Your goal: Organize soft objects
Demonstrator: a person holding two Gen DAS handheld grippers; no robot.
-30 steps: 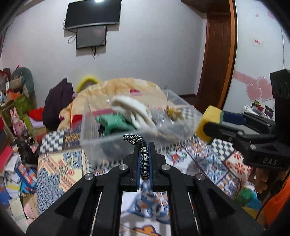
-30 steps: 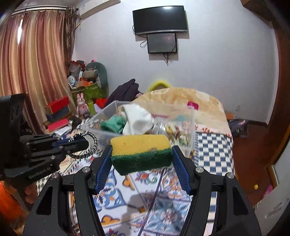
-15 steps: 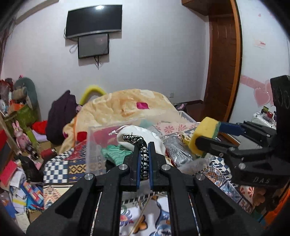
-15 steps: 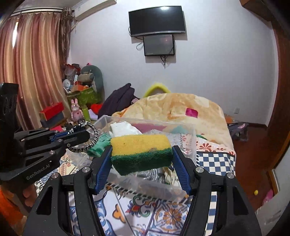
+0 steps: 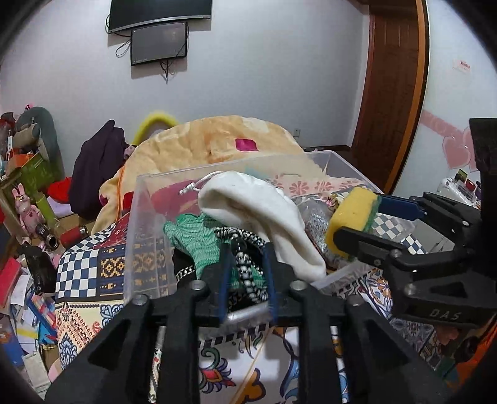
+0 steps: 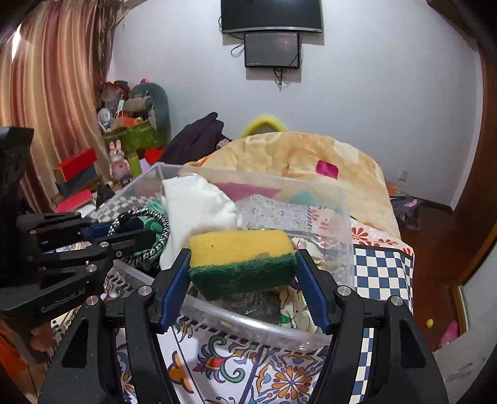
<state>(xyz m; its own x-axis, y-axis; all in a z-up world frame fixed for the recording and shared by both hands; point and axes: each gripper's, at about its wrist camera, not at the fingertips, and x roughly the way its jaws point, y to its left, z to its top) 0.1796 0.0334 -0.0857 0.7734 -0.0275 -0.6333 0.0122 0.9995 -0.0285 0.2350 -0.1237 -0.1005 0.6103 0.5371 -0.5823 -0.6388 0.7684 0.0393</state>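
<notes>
Both tongs have come forward over the near rim of the bin [image 5: 146, 217] since the earlier frames, when the bin stood farther ahead of them. Between those frames and now the left tongs [image 5: 247, 264] have parted: their blue pads, then pressed tight on the cord [image 5: 245, 261], stand apart with the black-and-white braided cord loose between them, so this pair is released. A silver loop lies at the base of the gap; what it belongs to I cannot tell. From the right wrist view the left tongs [image 6: 124, 231] reach in from the left with the cord [image 6: 155, 233] looped around the tip.

Right tongs [image 6: 242, 264] are clenched on the sponge [image 6: 240, 259], yellow side up and green scrub side down, held level just above the near rim of the bin [image 6: 248, 317]. In the left wrist view the sponge [image 5: 354, 214] sits at the tip of the right tongs [image 5: 357, 220], off to the right and over the bin's contents.

Just beyond the left tongs lies a green knit cloth [image 5: 192, 236], and past it a white pouch [image 5: 257, 211] draped across the pile. Behind the sponge are patterned fabrics, all inside the bin.

Beyond the bin a tan blanket [image 6: 295, 155] is heaped on the bed. On the far wall hangs a TV [image 6: 270, 15].
</notes>
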